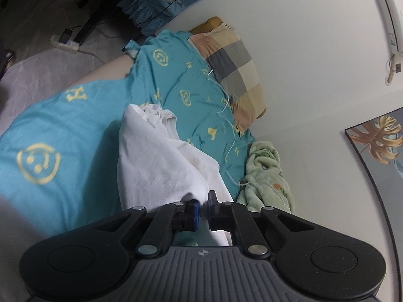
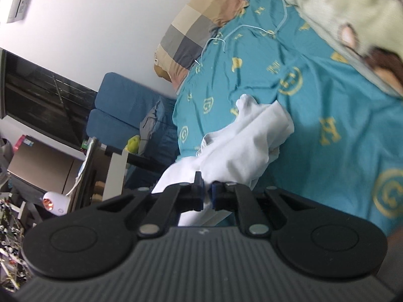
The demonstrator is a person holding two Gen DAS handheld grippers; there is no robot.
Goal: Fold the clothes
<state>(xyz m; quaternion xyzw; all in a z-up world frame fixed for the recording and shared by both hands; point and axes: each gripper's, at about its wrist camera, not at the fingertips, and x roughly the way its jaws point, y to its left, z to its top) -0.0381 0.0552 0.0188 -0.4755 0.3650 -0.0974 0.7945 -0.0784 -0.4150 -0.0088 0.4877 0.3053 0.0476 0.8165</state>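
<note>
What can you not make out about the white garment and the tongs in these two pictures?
- White garment: its type, bunched in both views.
- Left tongs: the pinched edge, covered by cloth, left wrist view.
- Right tongs: same, right wrist view.
- Green fleece blanket: blurred, cut off by the edge, right wrist view.

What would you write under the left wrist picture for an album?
Left tongs pinch a white garment above the teal bedsheet, checked pillow beyond.

Open teal bedsheet (image 1: 63, 130) lies bare left of the white garment (image 1: 156, 156), while the checked pillow (image 1: 236, 75) and green blanket (image 1: 267, 173) crowd the wall side.
</note>
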